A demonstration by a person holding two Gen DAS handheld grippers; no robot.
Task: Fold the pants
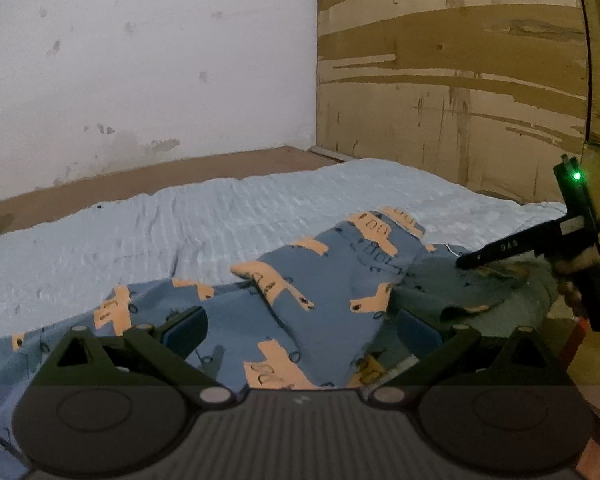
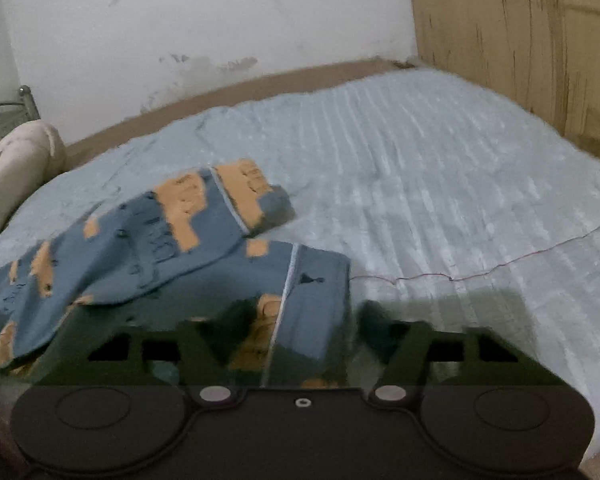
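Blue cotton-looking pants [image 1: 300,304] w/ orange vehicle print lie rumpled on the bed [image 1: 180,220], over its pale-blue ribbed cover, near the front edge. Folding looks barely begun: both legs splay apart in the right wrist view, one cuff end thrown over the other leg, fabric wrinkled, no clean crease or stacked layers visible.

Left hand-held gripper [image 1: 300,328]: fingers spread wide, hovering just over the cloth, nothing between them. Right hand-held gripper [image 2: 300,320]: own cam is blurred; a leg cuff sits between its fingers, but can't tell if it's pinching or just above. From the left wrist view it shows at the right, tip down on a bunched, inside-out part of the pants.

Left to do, by my read: flatten, lay leg on leg, then fold lengthwise into a neat stack.
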